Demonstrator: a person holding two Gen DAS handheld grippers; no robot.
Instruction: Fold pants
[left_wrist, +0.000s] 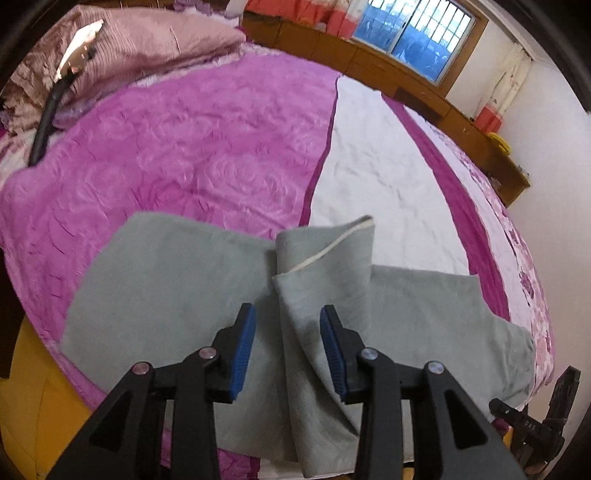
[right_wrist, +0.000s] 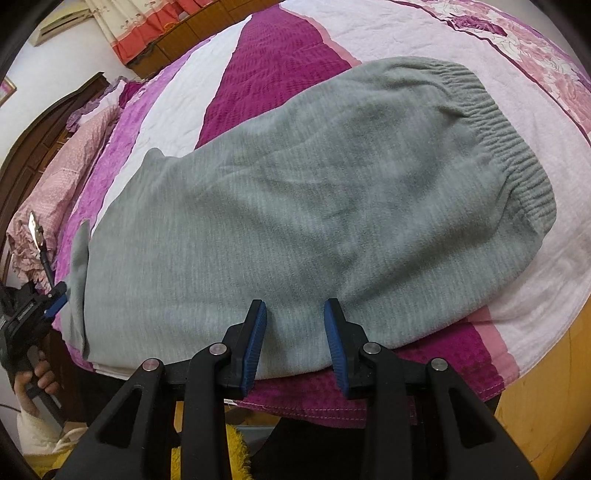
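Grey fleece pants lie on the bed near its front edge, with the ribbed elastic waistband at the right. In the left wrist view the pants have a raised flap with a white seam standing up between the fingers. My left gripper is open, its blue pads either side of that fold and not closed on it. My right gripper is open and empty over the pants' near edge. The left gripper also shows in the right wrist view at the pants' left end.
The bed has a pink and magenta quilt with a white panel. A pink pillow and a black lamp arm are at the head. A wooden shelf runs under the window. The bed's front edge is just below the right gripper.
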